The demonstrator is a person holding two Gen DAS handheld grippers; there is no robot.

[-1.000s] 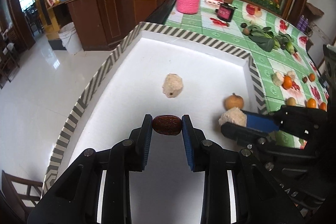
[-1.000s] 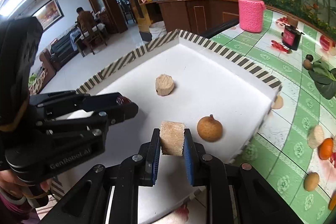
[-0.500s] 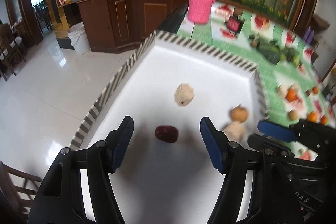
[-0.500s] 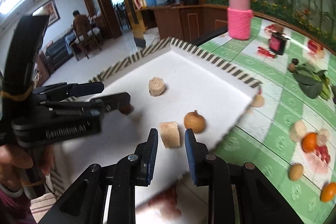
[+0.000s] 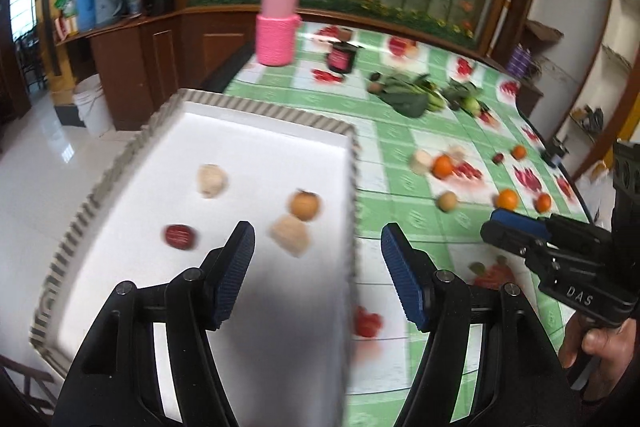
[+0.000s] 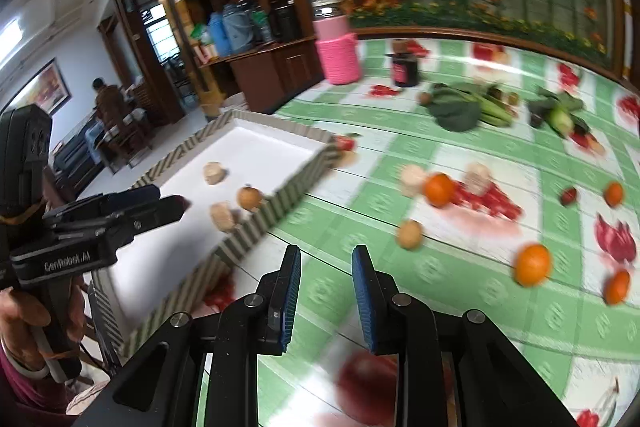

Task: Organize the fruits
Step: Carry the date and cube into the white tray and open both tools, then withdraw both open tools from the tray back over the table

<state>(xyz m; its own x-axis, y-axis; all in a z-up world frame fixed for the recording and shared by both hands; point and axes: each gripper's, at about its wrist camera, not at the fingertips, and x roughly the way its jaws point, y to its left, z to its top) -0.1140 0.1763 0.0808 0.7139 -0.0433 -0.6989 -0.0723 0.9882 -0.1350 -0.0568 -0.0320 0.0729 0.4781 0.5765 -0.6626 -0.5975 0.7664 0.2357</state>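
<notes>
The white tray [image 5: 248, 131] with a striped rim holds a dark red date [image 5: 179, 236], a pale round piece [image 5: 211, 180], a brown longan [image 5: 305, 205] and a beige chunk [image 5: 290, 234]. My left gripper [image 5: 318, 255] is open and empty, raised over the tray's right rim. My right gripper [image 6: 326, 277] is open and empty, over the green tablecloth to the right of the tray [image 6: 256, 147]. Loose on the cloth are small oranges [image 6: 532, 264], [image 6: 438, 189], a brown longan [image 6: 409, 233] and pale pieces [image 6: 412, 179].
A pink knit-covered jar [image 5: 277, 27] and a small dark jar [image 5: 341, 57] stand at the back of the table. Leafy greens [image 5: 408, 95] lie at the far middle. The table's left edge drops to the floor beside the tray. Frames are motion-blurred.
Both grippers opened and let go: the date and the beige chunk now lie in the tray. Both grippers pulled back and swung right toward the loose fruit.
</notes>
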